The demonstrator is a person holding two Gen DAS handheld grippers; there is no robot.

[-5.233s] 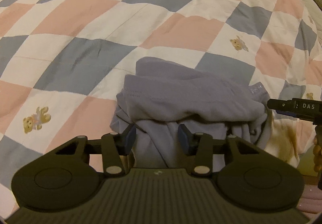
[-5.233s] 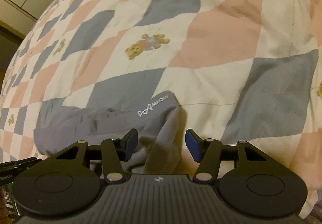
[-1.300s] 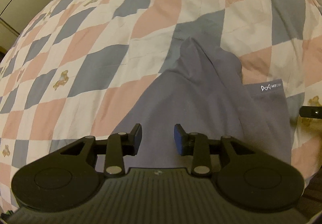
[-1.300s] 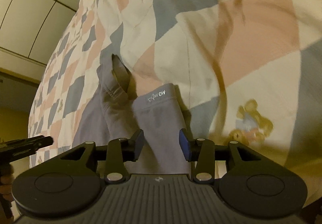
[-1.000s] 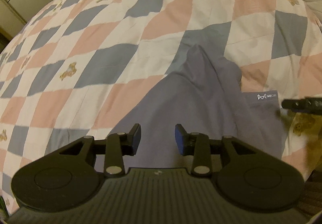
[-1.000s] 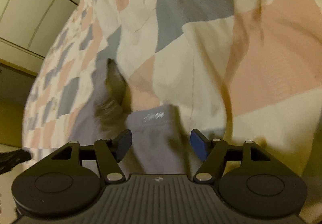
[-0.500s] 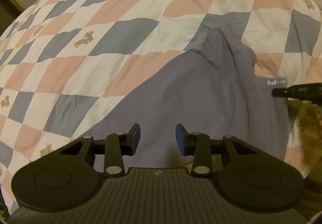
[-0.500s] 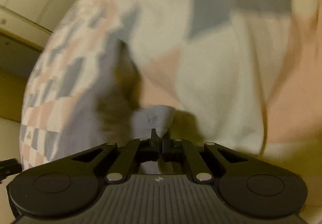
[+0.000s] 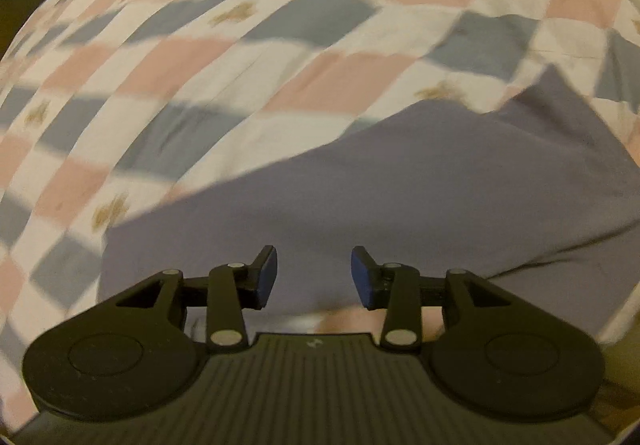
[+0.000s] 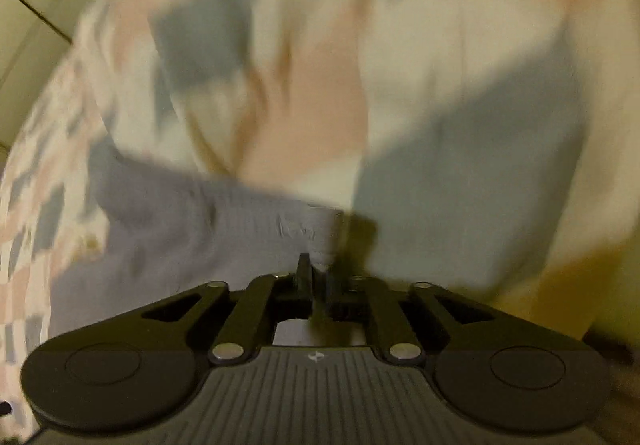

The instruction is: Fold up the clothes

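Right now the right tool is clenched on the corner of the garment by its printed mark, which is too blurred to read. Left tool is released, fingers well apart, hovering over the near part of the cloth and holding nothing. Garment lies spread across the bed, on the checked quilt, mostly flat with 1 peak at the far right and a crease running off to the right. Both views are smeared, the right one badly, so I'd judge the rig is moving fast. Step looks like laying out or dragging the cloth flat before the first fold; no fold is made yet by my read. Risks: with only 1 corner pinned, a quick pull would skew the cloth or bunch it, since the left side is free. The pinch sits right at the hem, so a jerk could slip it out. The quilt is soft and loose, so the left tool coming down could grab quilt along with cloth. Can't tell how many layers the right tool holds.
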